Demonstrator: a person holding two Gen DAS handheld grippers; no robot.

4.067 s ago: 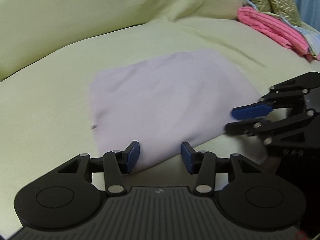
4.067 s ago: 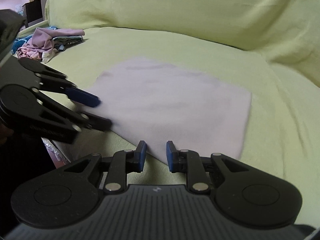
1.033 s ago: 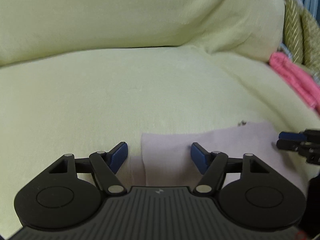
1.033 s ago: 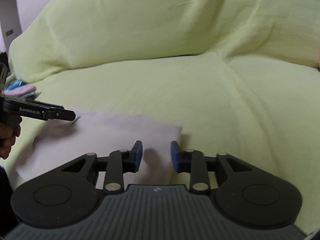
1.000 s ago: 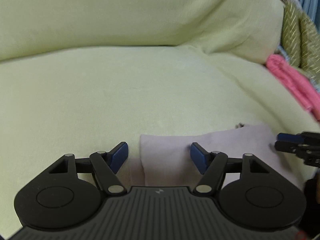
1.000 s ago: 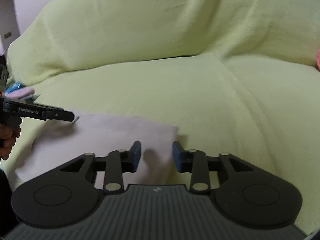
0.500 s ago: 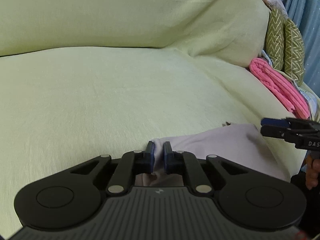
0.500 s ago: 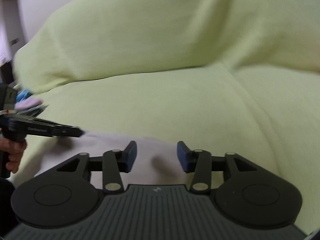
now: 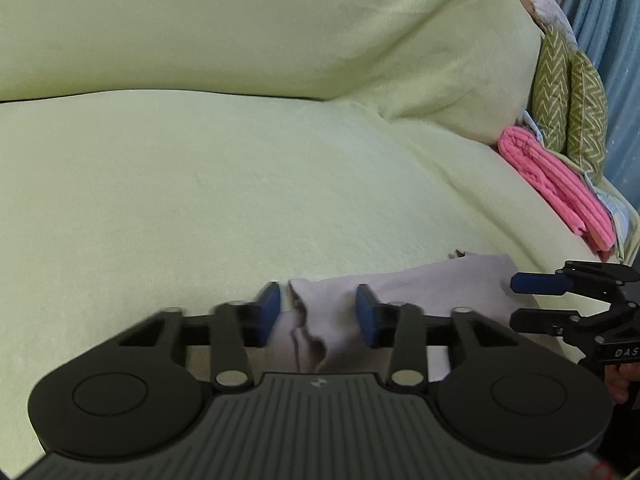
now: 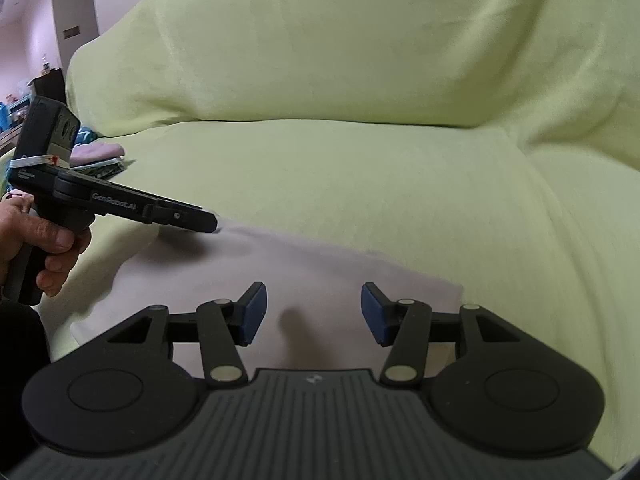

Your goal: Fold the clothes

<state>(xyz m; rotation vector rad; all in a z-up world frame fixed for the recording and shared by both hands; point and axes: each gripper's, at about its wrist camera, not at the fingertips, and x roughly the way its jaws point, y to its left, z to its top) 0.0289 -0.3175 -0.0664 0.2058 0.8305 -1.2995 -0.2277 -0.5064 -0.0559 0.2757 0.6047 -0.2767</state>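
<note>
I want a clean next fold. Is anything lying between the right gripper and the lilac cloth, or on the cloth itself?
Nothing visible. The right gripper, jaws opening, hangs right over the lilac cloth with nothing between; only the left gripper meets its far corner.

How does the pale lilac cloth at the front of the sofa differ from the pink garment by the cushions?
The lilac cloth is pale and lies flattish, bunched at one corner; the pink garment is bright and folded into a thick, tidy bundle. The lilac cloth sits at the seat's front edge; the pink garment is tucked against the zigzag cushions. Both are fabric on the green-covered sofa.
</note>
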